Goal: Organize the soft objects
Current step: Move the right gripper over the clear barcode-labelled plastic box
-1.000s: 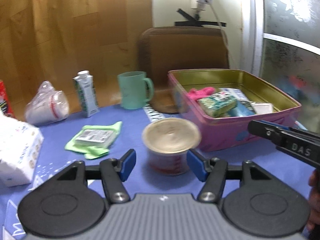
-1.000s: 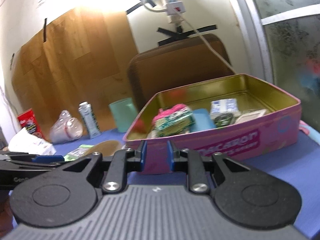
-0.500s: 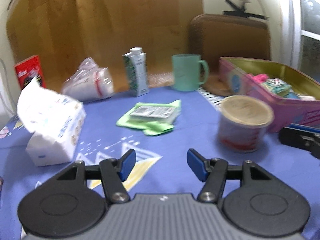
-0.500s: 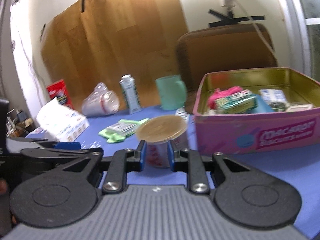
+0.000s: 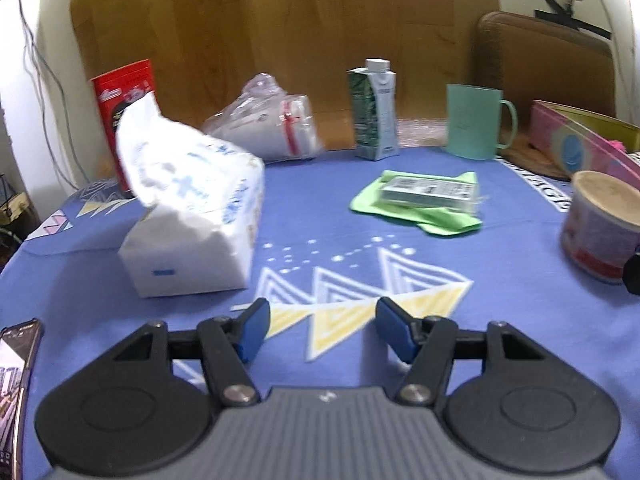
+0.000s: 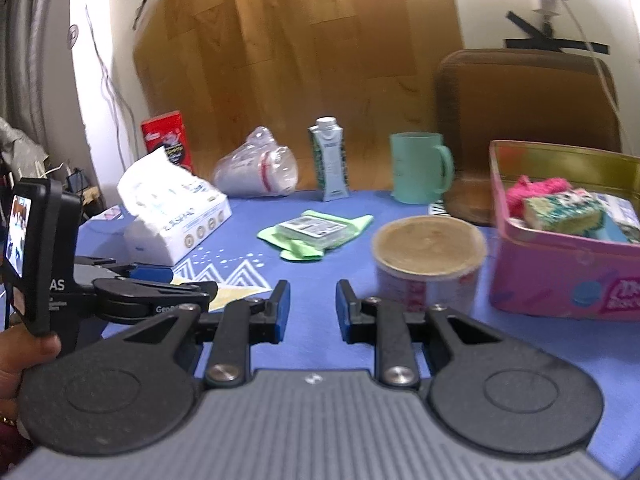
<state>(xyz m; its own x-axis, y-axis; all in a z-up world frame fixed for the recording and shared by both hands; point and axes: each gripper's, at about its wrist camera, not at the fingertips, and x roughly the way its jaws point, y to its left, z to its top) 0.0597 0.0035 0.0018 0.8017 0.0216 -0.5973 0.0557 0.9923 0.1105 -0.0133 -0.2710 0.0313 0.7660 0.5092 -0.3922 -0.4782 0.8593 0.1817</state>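
Observation:
A white tissue pack [image 5: 192, 216] lies on the blue tablecloth at the left; it also shows in the right wrist view [image 6: 176, 212]. A green cloth [image 5: 420, 204] with a wrapped packet on it lies mid-table, also in the right wrist view [image 6: 316, 232]. The pink tin [image 6: 560, 276] at the right holds a pink woolly item [image 6: 536, 192], a sponge and packets. My left gripper [image 5: 320, 328] is open and empty, low over the cloth, right of the tissue pack. My right gripper [image 6: 308, 308] is open a little and empty, left of the tin.
A round paper-lidded tub [image 6: 428, 260] stands between cloth and tin. A green mug [image 6: 420, 168], a small carton [image 6: 330, 158], a bag of plastic cups [image 6: 256, 172] and a red box [image 6: 166, 138] line the back. A phone [image 5: 16, 380] lies at the front left.
Both grippers swung left, away from the tin; the tissue pack and the cloth came into view. My right gripper's fingers, nearly closed before, have parted a little. The left stayed open.

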